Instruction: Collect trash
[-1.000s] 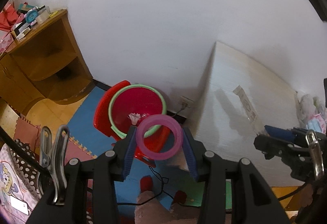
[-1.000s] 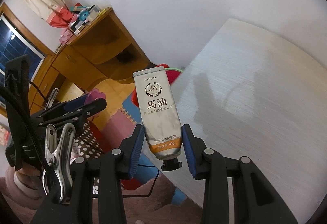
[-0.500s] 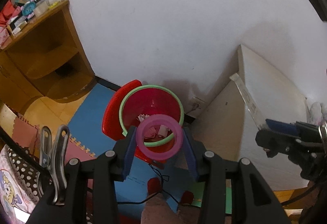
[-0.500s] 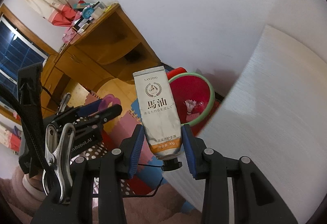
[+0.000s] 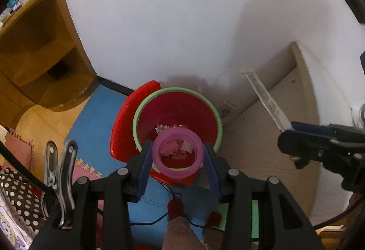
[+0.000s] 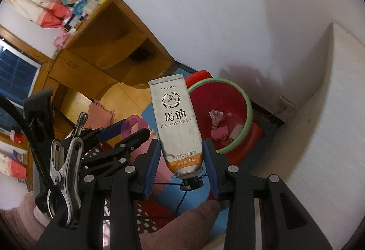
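1. Trash, first piece: glossy pink-purple plastic ring [image 5: 177, 152], smooth and round, clamped at its two sides between the blue pads of the left hand-held gripper [image 5: 177, 159]; jaws partly closed on it.
2. Trash, second piece: flat squeezed metallic-silver cream tube [image 6: 176, 122] with orange band and black screw cap, cap end nearest the camera, pinched between the blue pads of the right hand-held gripper [image 6: 181, 162]; jaws partly closed on it.
3. Beneath both: round red plastic bin with pale green rim [image 5: 138, 117], seated on a red plastic stool [image 5: 121, 126]; ring held above its opening, tube just beside its rim in the right wrist view.
4. Inside the bin: crumpled pink scraps [image 6: 219, 132] and a frilly white paper piece [image 6: 215, 116].
5. Around: blue foam floor mat [image 5: 100, 113], wooden shelf unit [image 5: 36, 56], pale wood-grain bench [image 5: 262, 147], matte white wall [image 5: 159, 10].
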The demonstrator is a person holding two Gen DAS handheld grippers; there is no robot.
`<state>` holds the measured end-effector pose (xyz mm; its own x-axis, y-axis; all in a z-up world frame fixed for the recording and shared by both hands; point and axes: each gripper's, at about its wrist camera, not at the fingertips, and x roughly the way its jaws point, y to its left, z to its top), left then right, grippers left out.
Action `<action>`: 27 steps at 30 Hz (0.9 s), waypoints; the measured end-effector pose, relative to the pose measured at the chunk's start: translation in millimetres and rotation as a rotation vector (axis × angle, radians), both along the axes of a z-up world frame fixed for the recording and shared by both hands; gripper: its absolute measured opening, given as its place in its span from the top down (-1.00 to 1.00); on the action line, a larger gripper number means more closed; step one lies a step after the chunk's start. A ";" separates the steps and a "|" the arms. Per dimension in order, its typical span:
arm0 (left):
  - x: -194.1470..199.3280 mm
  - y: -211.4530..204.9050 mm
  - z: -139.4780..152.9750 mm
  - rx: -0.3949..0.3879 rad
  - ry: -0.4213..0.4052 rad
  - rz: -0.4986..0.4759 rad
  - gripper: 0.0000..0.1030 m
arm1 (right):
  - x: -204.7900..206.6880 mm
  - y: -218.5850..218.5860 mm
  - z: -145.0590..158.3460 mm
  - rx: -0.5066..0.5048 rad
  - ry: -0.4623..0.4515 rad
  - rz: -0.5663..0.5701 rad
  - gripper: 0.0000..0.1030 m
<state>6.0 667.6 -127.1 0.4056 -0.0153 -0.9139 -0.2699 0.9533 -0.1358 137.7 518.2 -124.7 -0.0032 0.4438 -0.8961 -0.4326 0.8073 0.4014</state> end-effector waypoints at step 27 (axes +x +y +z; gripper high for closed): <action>61.3 23.6 -120.8 -0.082 0.092 -0.122 0.12 | 55.4 40.6 -134.4 -0.182 0.181 -0.079 0.24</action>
<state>67.3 691.2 -247.8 0.3105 -0.1358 -0.9408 -0.1676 0.9664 -0.1948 193.1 558.8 -259.1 -0.1422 0.2807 -0.9492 -0.3000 0.9016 0.3116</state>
